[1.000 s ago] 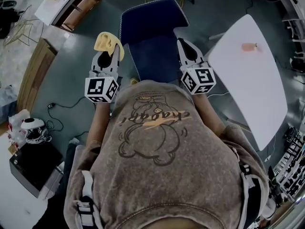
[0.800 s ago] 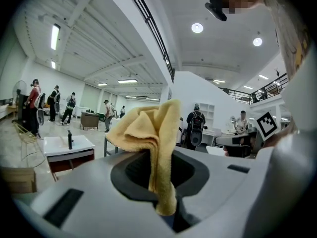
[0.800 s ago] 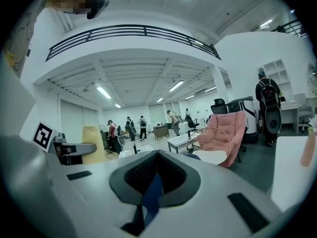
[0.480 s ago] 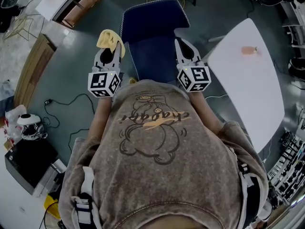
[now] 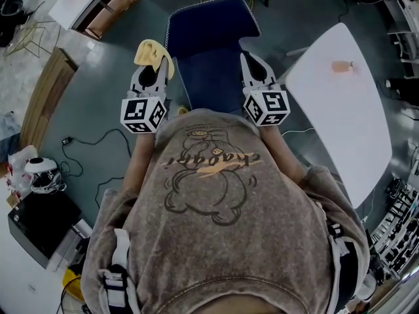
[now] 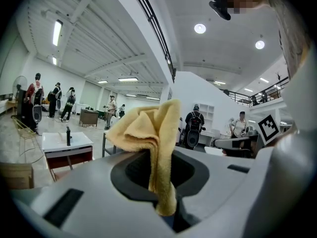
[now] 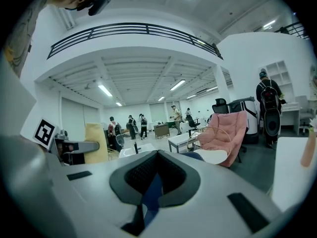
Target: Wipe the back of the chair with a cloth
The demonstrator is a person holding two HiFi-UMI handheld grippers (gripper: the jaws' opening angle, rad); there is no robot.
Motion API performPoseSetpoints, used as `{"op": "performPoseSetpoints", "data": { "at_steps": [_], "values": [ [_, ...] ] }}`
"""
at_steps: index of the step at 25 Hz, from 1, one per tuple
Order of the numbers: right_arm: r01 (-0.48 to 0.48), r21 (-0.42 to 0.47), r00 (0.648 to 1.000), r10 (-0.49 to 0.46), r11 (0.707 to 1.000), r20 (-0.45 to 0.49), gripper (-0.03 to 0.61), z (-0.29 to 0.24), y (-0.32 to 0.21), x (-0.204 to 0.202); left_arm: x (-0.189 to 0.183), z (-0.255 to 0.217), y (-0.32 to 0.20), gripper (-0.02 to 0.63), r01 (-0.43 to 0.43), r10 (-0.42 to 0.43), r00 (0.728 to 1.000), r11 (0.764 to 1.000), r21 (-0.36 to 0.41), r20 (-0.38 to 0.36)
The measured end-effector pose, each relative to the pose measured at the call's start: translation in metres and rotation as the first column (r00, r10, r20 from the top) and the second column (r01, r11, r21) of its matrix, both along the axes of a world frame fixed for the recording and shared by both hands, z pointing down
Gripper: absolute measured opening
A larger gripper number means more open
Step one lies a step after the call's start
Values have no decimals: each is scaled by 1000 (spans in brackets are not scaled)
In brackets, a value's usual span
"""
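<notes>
A dark blue chair (image 5: 211, 28) with a pale-edged back stands on the floor in front of me in the head view. My left gripper (image 5: 159, 65) is left of its seat, shut on a yellow cloth (image 5: 152, 51) that bunches above the jaws. The left gripper view shows the cloth (image 6: 148, 133) pinched between the jaws of the left gripper (image 6: 166, 211). My right gripper (image 5: 248, 59) hovers at the seat's right edge. In its own view the right gripper (image 7: 147, 205) has its jaws together with nothing between them, and the chair's blue shows through the slit.
A white table (image 5: 340, 110) stands to the right with a small orange thing (image 5: 342, 66) on it. Cables (image 5: 98, 142), a helmet (image 5: 43, 175) and a black box (image 5: 39, 224) lie on the floor at the left. A pink chair (image 7: 230, 130) and several people stand further off.
Both grippers have shifted slightly, the left a little up and right, the right a little left. The cloth stays in the left gripper.
</notes>
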State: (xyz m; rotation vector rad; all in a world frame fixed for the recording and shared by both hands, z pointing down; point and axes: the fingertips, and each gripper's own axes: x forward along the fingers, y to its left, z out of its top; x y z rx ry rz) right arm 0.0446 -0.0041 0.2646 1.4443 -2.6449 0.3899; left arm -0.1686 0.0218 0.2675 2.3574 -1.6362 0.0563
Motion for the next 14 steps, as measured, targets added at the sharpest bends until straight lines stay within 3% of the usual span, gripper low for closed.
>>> {"op": "performPoseSetpoints", "data": {
  "at_steps": [14],
  "values": [
    [9, -4, 1000, -9, 1000, 5, 25, -1, 4, -2, 0, 5, 8, 57, 4, -4, 1000, 1000, -14, -14]
  ]
}}
